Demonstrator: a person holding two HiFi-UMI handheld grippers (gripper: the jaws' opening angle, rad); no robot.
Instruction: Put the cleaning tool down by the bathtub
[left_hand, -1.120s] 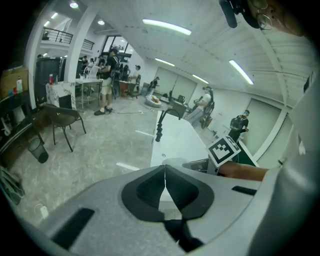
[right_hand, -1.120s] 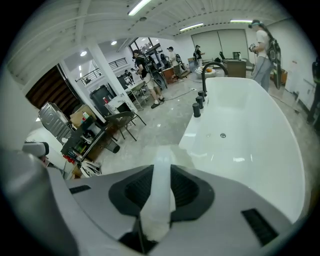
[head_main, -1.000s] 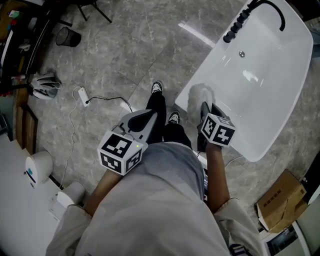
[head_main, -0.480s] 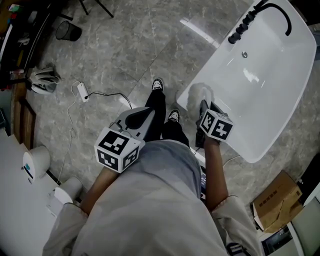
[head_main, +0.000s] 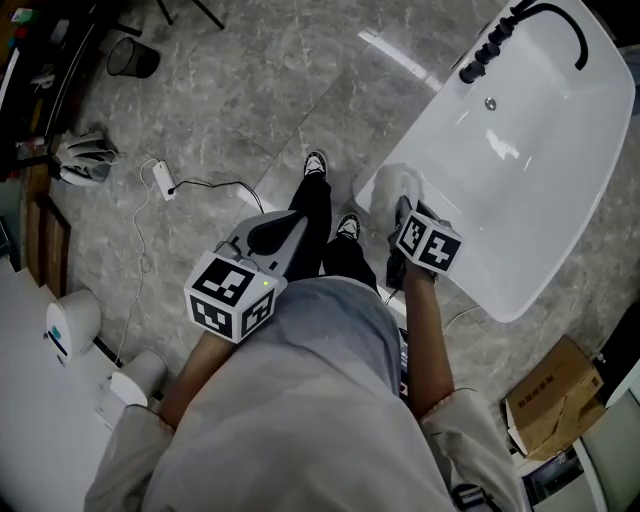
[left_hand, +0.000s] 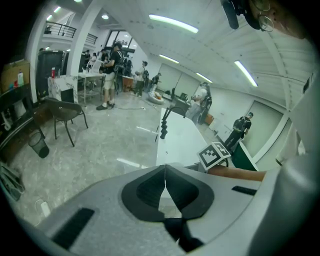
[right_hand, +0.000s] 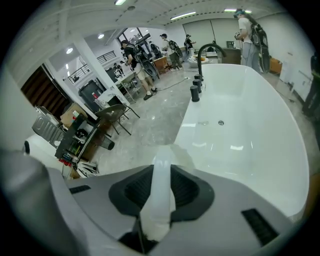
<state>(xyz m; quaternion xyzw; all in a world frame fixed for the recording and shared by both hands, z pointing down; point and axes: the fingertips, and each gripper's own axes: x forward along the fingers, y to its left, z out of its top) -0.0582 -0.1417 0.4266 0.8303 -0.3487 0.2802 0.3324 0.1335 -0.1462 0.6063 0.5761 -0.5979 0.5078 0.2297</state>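
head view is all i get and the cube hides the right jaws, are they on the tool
Observer: Yes. The right gripper is shut on the tool, with its pale handle between the jaws.
Operator: and the left one
Observer: The left gripper is shut, jaws together with nothing between them.
Operator: anyone close to the tub
Observer: One person stands beyond the far end of the tub. Nobody is beside it.
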